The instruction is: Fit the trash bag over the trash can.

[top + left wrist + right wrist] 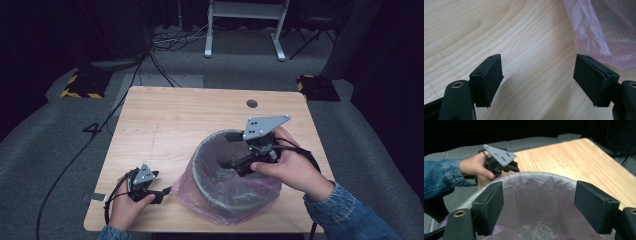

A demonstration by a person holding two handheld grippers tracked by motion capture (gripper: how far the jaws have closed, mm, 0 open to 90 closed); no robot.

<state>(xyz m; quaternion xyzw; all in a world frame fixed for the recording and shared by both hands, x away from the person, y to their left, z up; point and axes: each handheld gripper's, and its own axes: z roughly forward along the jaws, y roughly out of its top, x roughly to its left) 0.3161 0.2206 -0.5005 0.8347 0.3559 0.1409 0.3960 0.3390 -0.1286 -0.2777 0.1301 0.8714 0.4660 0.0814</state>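
Observation:
A round bin [210,160] lined with a thin pink plastic bag [187,192] stands on the wooden table [175,120], front right of centre. My right gripper [227,150] hovers over the bin's mouth, open, with nothing between its jaws. In the right gripper view the gripper [539,187] looks across the bag-covered rim [534,176] into the bin. My left gripper [167,192] rests low at the table's front left, open and empty, pointing at the bag's loose skirt. In the left gripper view the gripper [539,62] lies just above the wood, with the pink bag [599,32] at the upper right.
A dark round hole [252,103] is set in the table's far side. Grey tape [92,197] marks the front left edge. Cables [165,42], white desk legs [210,35] and yellow-striped blocks [82,85] are on the floor beyond. The other hand and left gripper [499,160] show beyond the bin.

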